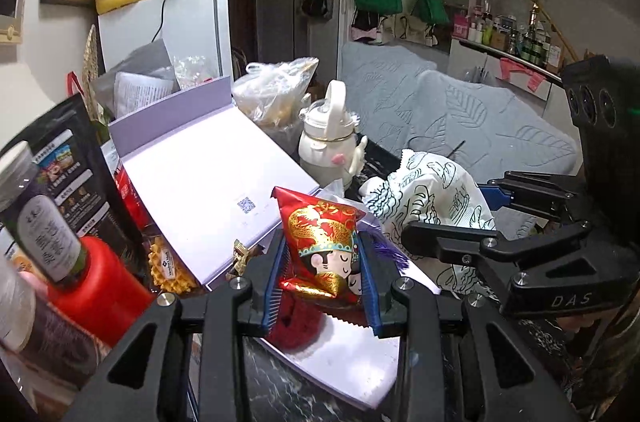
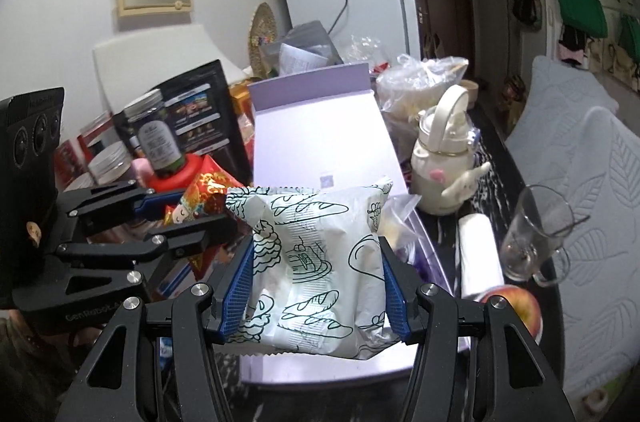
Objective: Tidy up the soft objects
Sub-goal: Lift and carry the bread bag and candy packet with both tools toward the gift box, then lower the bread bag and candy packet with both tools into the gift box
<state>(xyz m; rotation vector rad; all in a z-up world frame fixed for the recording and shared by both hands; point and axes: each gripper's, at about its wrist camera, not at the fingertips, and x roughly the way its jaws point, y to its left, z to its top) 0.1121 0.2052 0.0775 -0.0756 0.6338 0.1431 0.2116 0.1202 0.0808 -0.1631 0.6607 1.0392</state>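
Crowding is your risk: the left gripper (image 1: 322, 258) pinches the red packet (image 1: 322, 242) and the right gripper (image 2: 316, 282) the white bag (image 2: 316, 262), both over the purple box (image 2: 320, 142). Swing wide and you could topple the glass (image 2: 532, 234) or kettle (image 2: 444, 162).

Red-and-gold pouch, white bread-print bag, lilac box

The small pouch (image 1: 322, 246) is red with gold dragon motifs and a cartoon face; the soft bag (image 2: 320, 262) is white with dark-green line drawings of loaves; gripper pads (image 2: 236, 286) are blue on black; the open box (image 1: 208, 178) is pale lilac; the kettle-shaped bottle (image 2: 444, 158) is cream
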